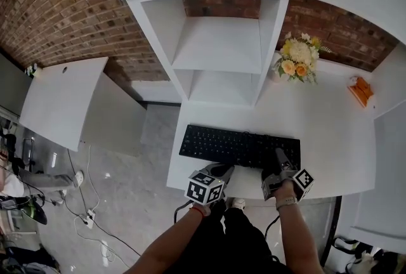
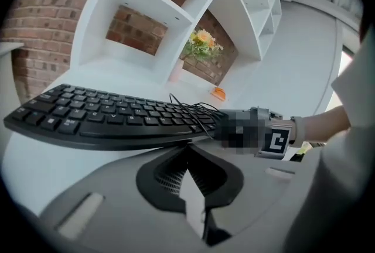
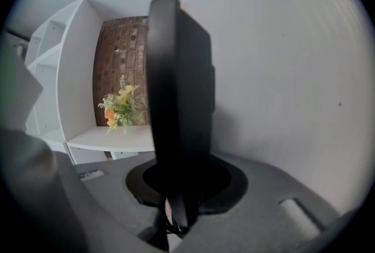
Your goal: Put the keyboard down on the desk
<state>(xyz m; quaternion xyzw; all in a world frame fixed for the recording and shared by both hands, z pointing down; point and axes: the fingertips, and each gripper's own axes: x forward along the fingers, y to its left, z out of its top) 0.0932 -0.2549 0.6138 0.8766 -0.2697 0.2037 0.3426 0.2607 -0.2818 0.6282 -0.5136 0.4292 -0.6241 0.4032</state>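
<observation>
counting big to small: one white desk, one white shelf unit standing at the back of it, one black keyboard, two handheld grippers, one bunch of yellow and orange flowers at the desk's back, just right of the shelves, and one small orange thing further right, too small to name.

left gripper: jaws pressed together with nothing between them, parked at the desk's front edge just short of the keyboard's near side, not touching it as far as the left gripper view shows.

right gripper: jaws a little apart and clamped on the keyboard's right end, a dark slab standing between them in the right gripper view.

keyboard: on the desk near the front edge, keys up, long axis running left to right along that edge, thin black cable bunched up at the right end. probably resting flat, but hard to say whether the gripped end sits right down on the surface.
</observation>
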